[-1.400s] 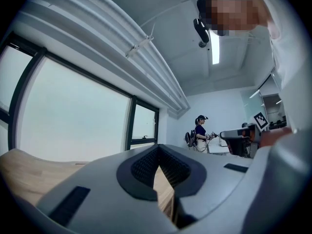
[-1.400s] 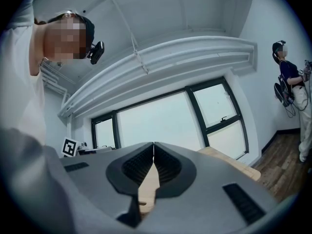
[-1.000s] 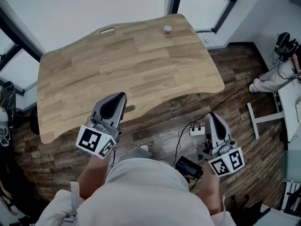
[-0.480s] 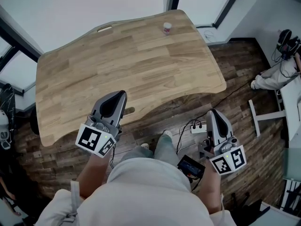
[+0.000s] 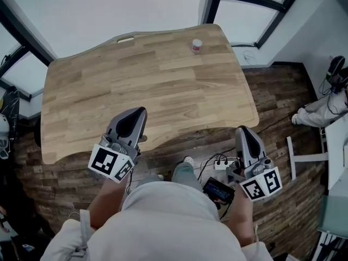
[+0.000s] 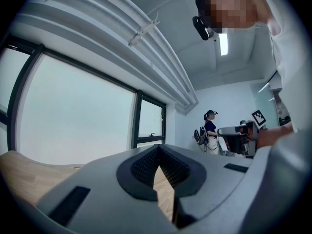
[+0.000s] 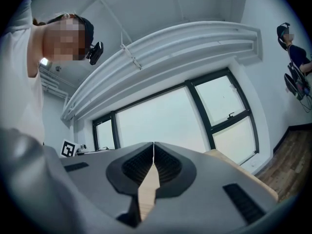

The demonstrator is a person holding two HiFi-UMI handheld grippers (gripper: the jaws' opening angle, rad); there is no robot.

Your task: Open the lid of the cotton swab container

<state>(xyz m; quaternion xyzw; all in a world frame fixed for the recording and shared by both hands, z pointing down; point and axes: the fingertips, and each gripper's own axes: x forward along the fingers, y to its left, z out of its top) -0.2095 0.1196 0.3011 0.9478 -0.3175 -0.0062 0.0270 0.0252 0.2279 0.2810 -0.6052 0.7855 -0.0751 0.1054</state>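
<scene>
The cotton swab container [image 5: 197, 45], a small white tub with a red band, stands far off near the back right edge of the wooden table [image 5: 109, 86]. My left gripper [image 5: 140, 112] hangs over the table's near edge, jaws shut and empty. My right gripper [image 5: 243, 130] is off the table to the right, over the floor, also shut with nothing in it. Both are far from the container. In the left gripper view the jaws [image 6: 158, 149] meet at the tip; in the right gripper view the jaws [image 7: 153, 145] are closed too. The container shows in neither gripper view.
A power strip [image 5: 222, 165] with cables lies on the dark wood floor by my feet. A black device [image 5: 217, 190] hangs at my waist. A white desk leg [image 5: 304, 156] stands at the right. Another person [image 6: 210, 130] stands far across the room. Large windows line the far wall.
The table and container have shifted in the head view as I step forward. Both grippers stay shut and empty, held at about the same place in the view.
</scene>
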